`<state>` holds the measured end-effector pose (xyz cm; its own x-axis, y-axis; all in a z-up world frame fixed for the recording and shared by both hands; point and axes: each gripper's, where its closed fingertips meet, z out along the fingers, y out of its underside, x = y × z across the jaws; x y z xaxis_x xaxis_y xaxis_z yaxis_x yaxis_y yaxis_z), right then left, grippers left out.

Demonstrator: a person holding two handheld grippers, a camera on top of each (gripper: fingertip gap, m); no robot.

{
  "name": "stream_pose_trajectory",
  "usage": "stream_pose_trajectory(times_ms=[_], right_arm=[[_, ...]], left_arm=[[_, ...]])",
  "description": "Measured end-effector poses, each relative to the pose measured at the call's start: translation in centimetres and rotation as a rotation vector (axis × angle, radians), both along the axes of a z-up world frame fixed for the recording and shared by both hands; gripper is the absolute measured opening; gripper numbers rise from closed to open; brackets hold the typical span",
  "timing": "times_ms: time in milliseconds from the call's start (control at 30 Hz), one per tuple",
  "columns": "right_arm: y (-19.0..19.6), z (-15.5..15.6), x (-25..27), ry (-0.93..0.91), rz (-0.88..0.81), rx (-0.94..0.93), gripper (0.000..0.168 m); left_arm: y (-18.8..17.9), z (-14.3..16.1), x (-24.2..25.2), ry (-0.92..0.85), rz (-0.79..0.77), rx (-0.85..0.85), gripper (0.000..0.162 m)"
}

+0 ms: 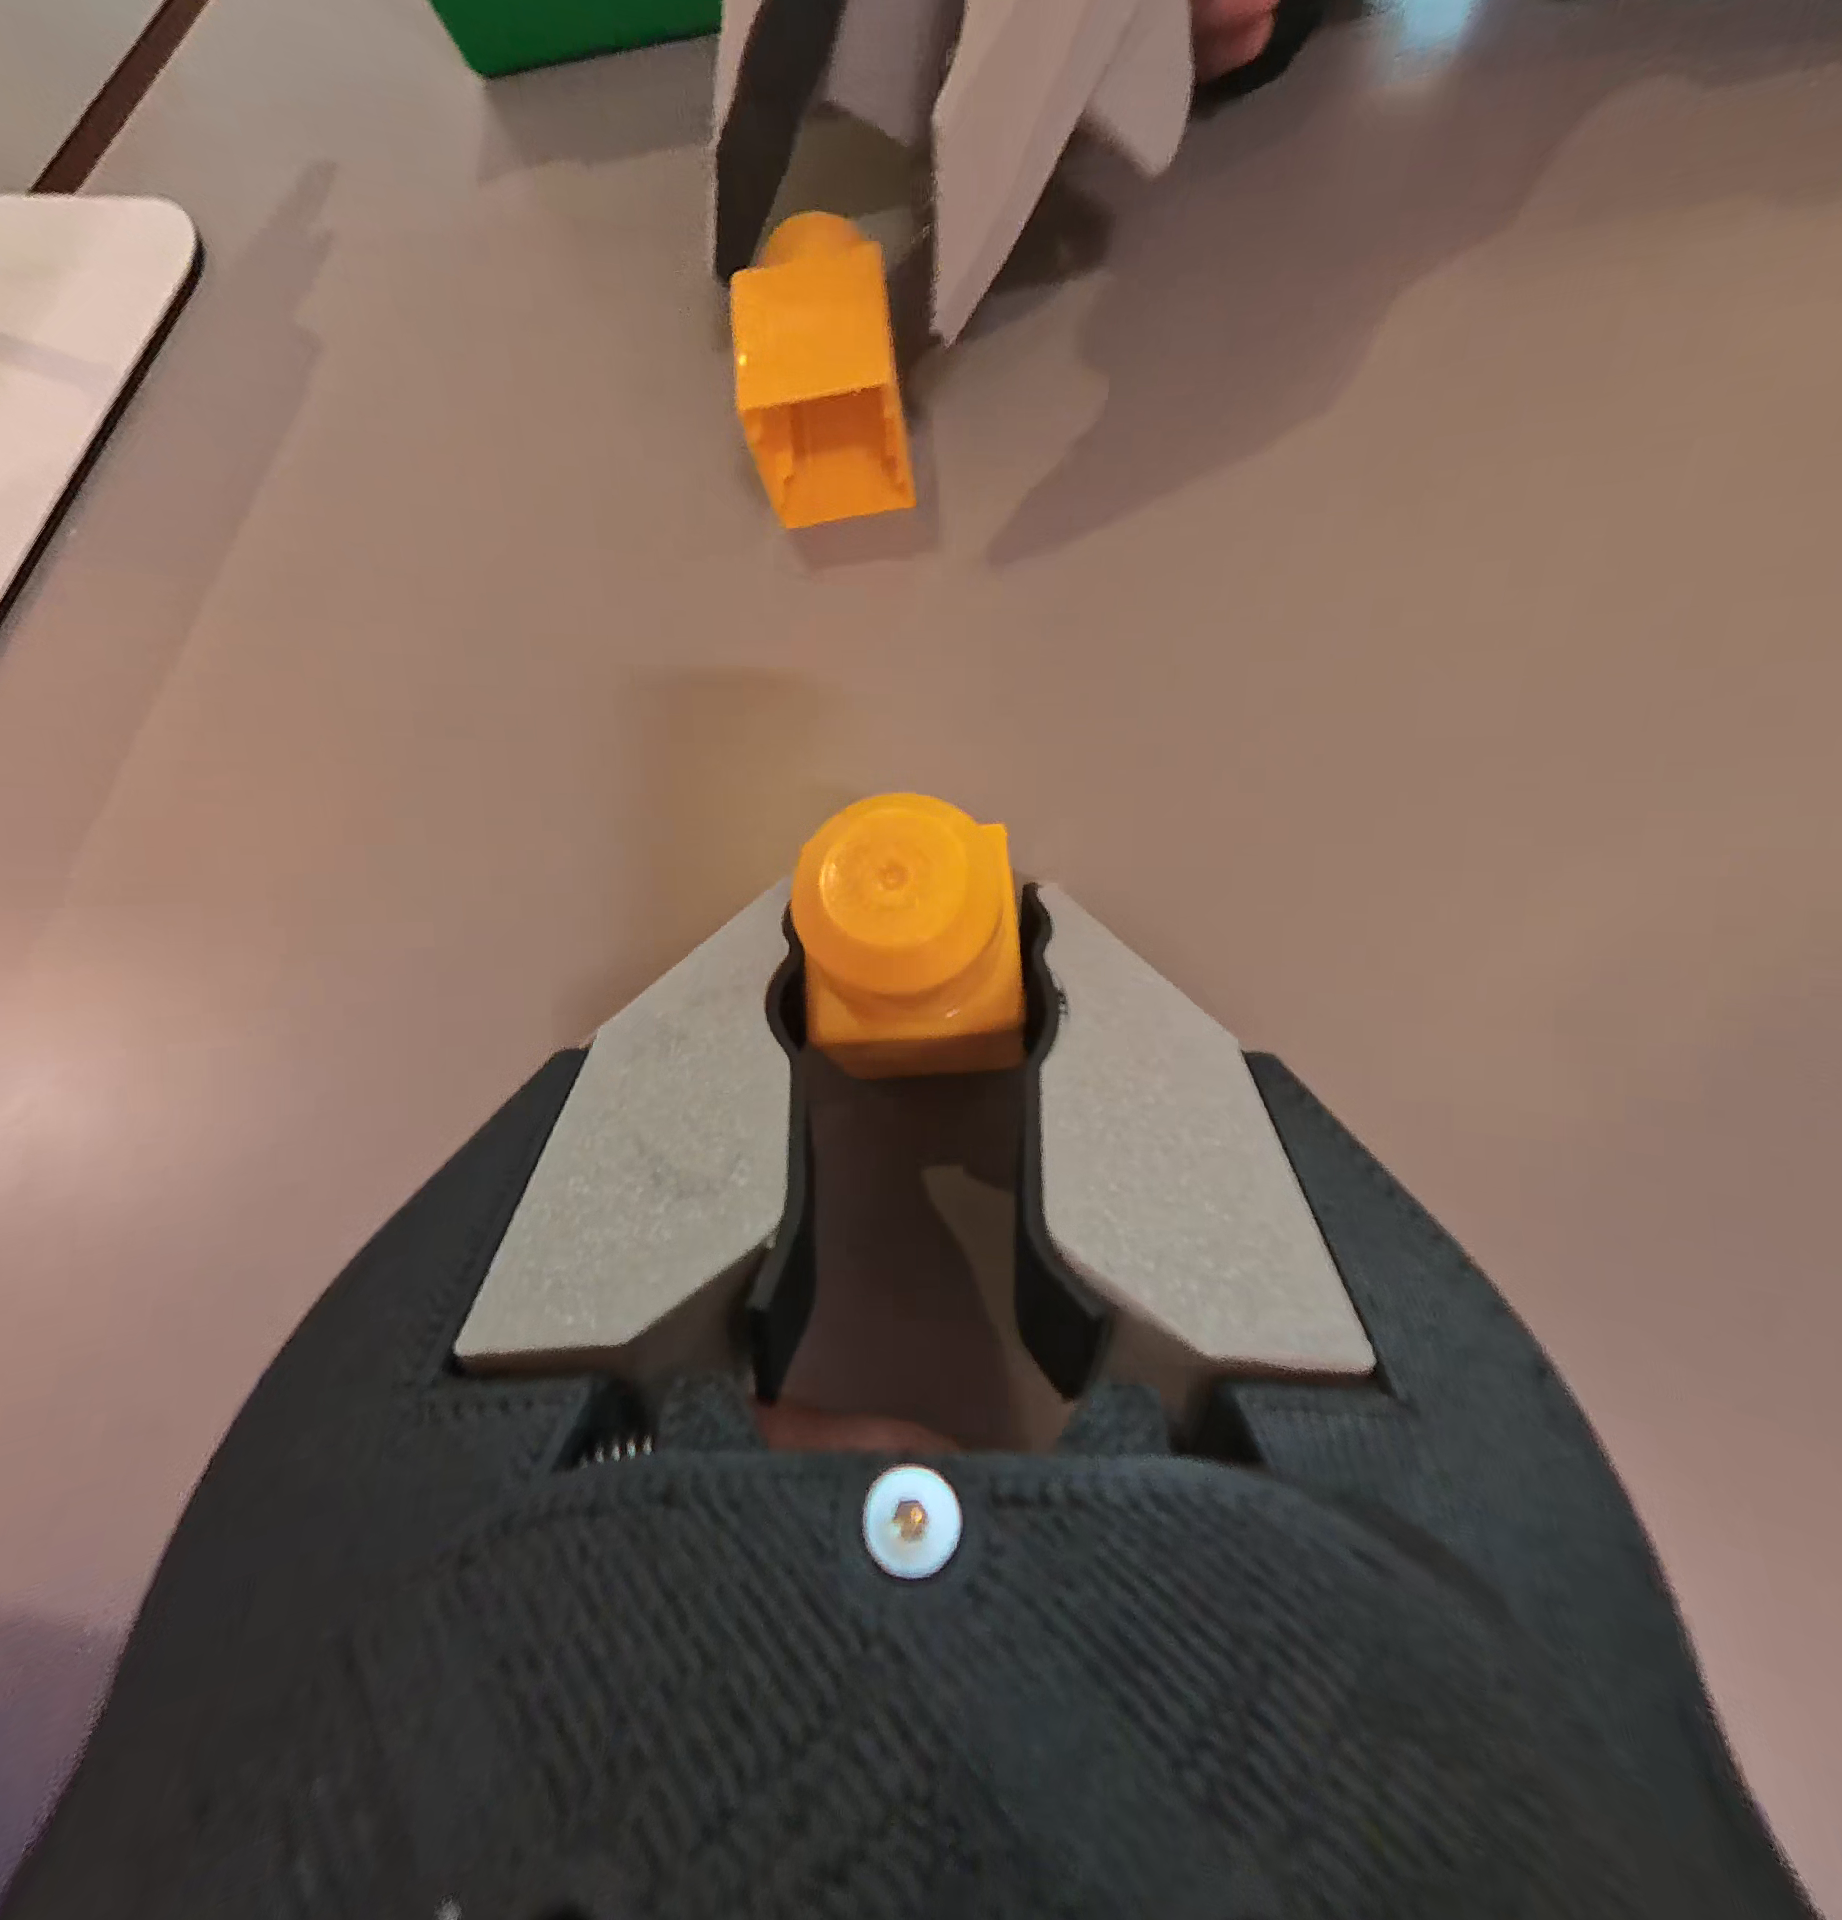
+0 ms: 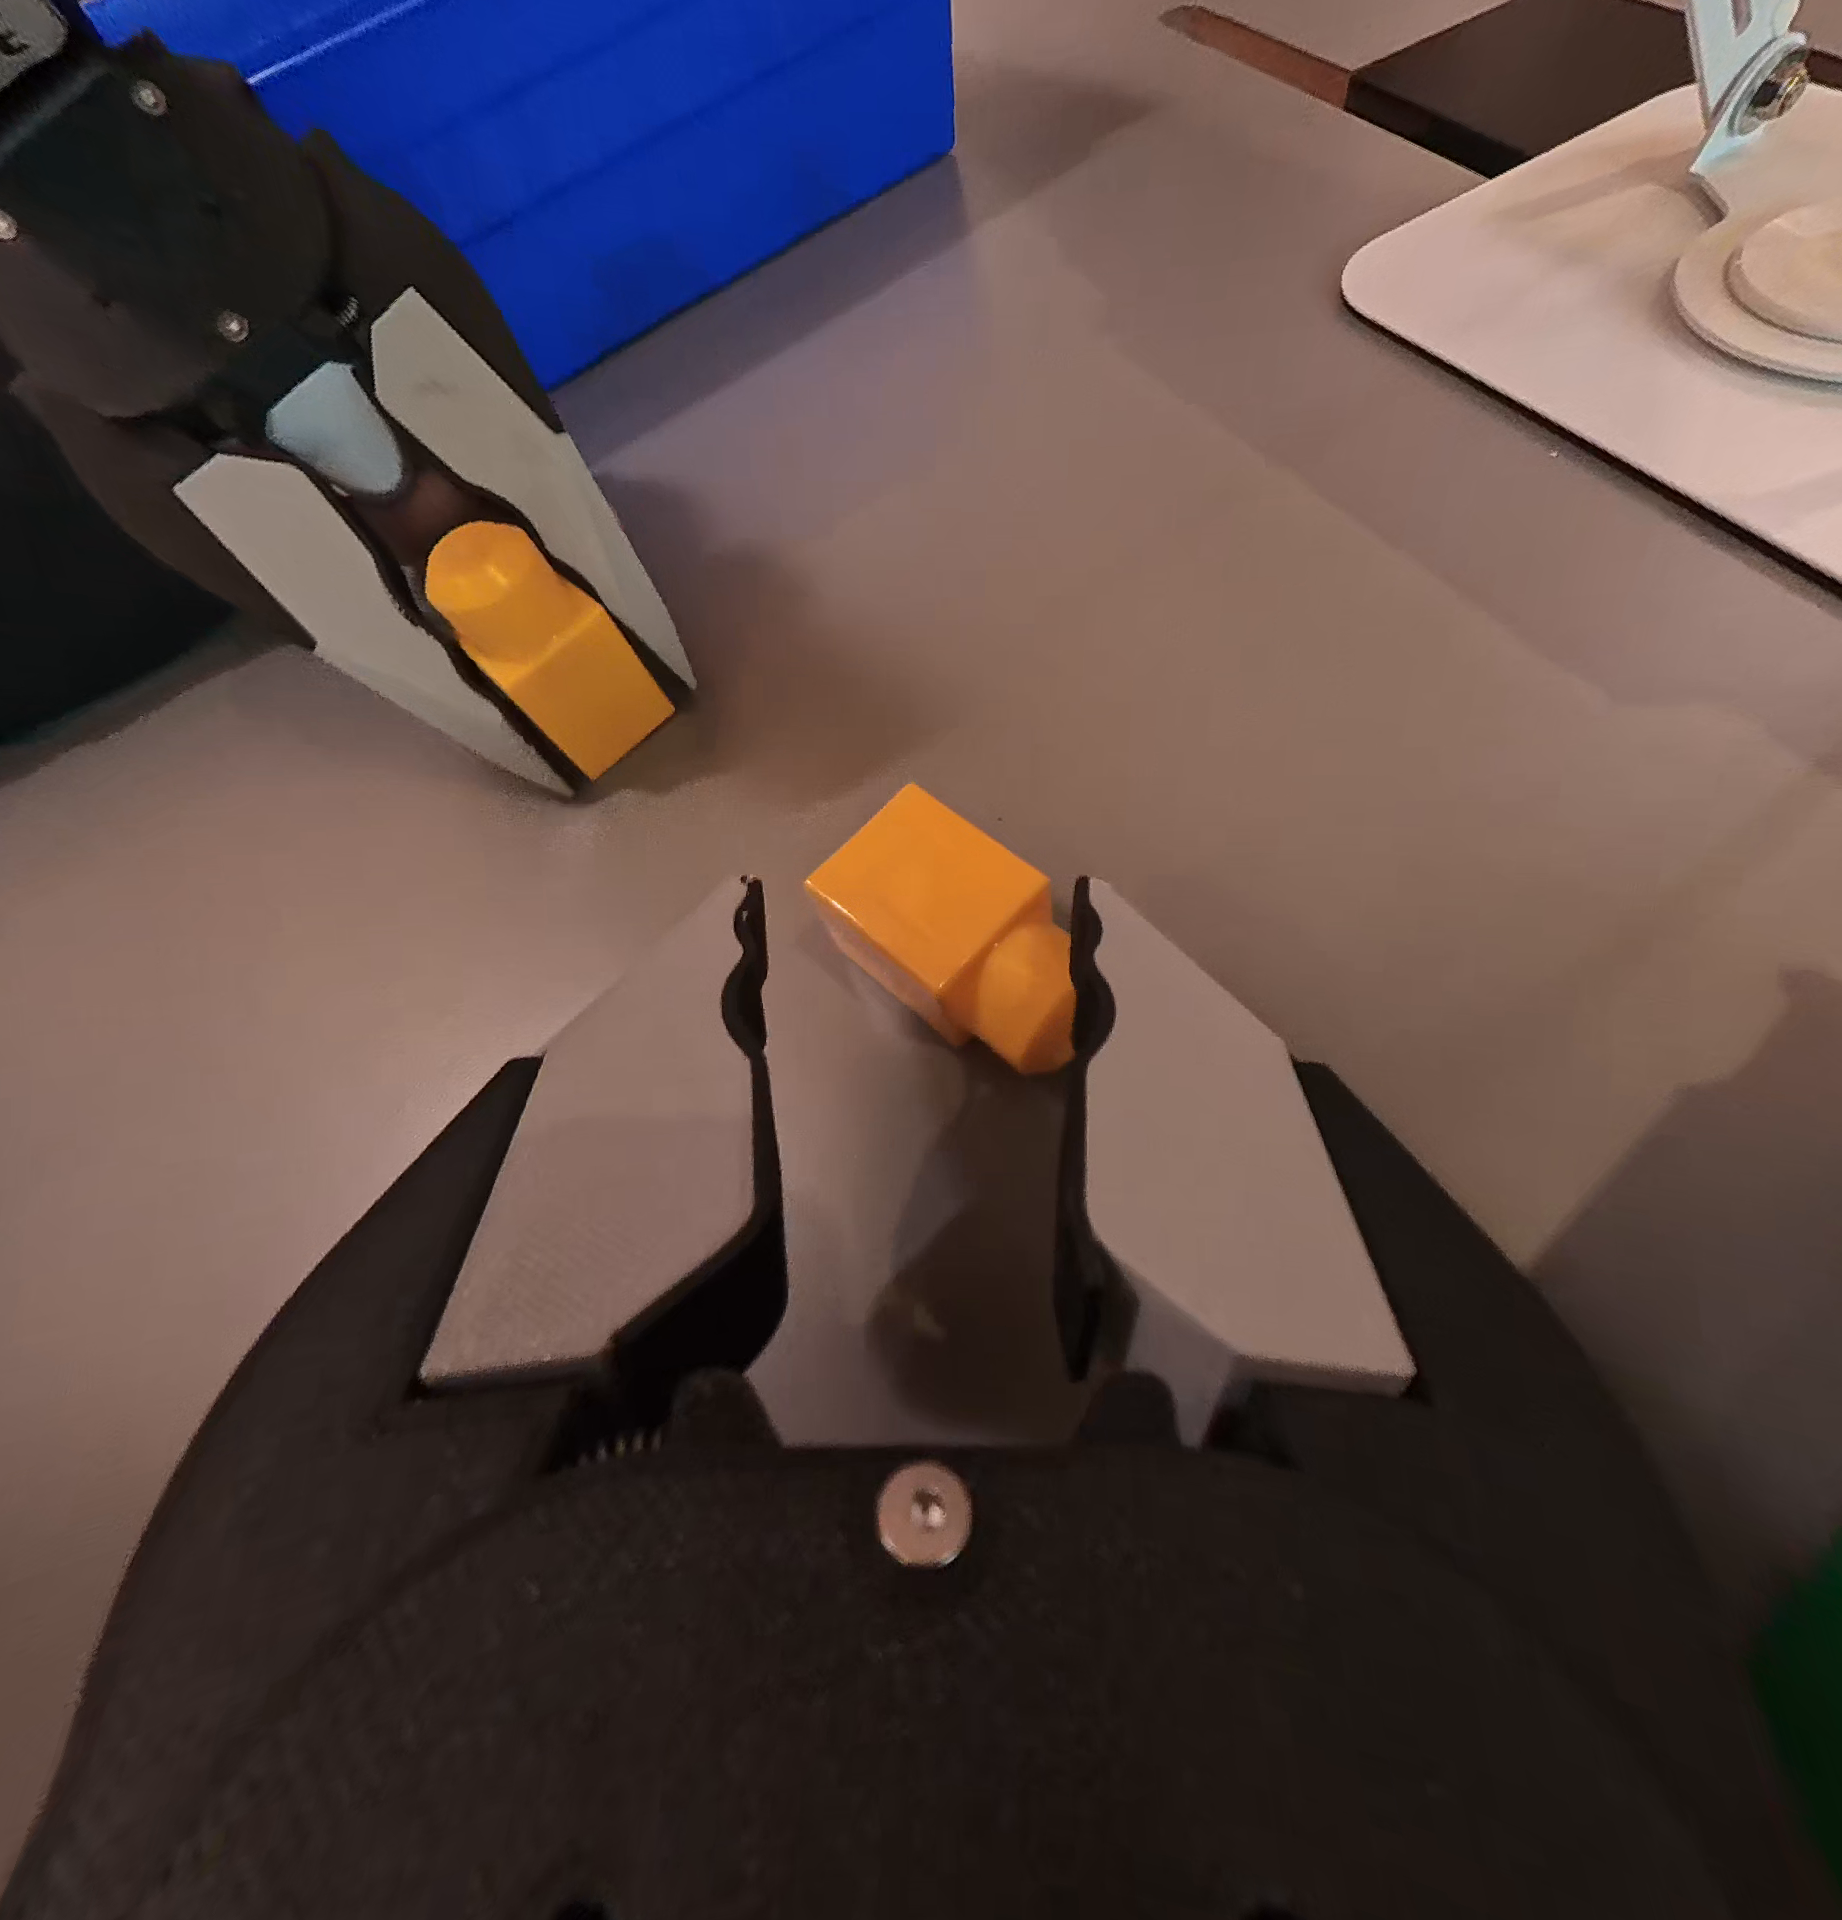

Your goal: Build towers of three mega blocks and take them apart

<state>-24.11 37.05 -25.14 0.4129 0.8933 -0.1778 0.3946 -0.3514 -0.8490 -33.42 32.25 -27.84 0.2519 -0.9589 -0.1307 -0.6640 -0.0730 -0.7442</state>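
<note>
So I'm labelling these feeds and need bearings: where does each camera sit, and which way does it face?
Left wrist view: sits on the left gripper, looking along its fingers shut on an orange block; beyond, the lying block and right gripper.
Right wrist view: sits on the open right gripper, over the lying block, facing the left gripper.
Shared: both blocks, both grippers, the grey table.

The picture's edge cuts off the green box and blue bin.

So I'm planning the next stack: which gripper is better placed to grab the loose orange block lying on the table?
Right. The right gripper is open, fingers around the loose orange block; the left gripper already clamps another block.
</note>
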Motion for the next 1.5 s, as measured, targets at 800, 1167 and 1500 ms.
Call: stream_pose_trajectory(times_ms=[800, 1167, 1500], right_arm=[[-2.4, -0.9, -1.1, -0.069, 0.142, 0.006, 0.053], [-3.4, -2.6, -0.7, -0.222, 0.183, 0.057, 0.026], [-7.4, 4.2, -1.1, -0.405, 0.324, 0.205, 0.026]], left_arm=[[-1.7, 0.0, -0.1, 0.004, -0.077, 0.021, 0.038], [-1.7, 0.0, 1.0, 0.006, -0.071, 0.034, 0.038], [-1.8, 0.1, 2.7, 0.010, -0.077, 0.066, 0.037]])
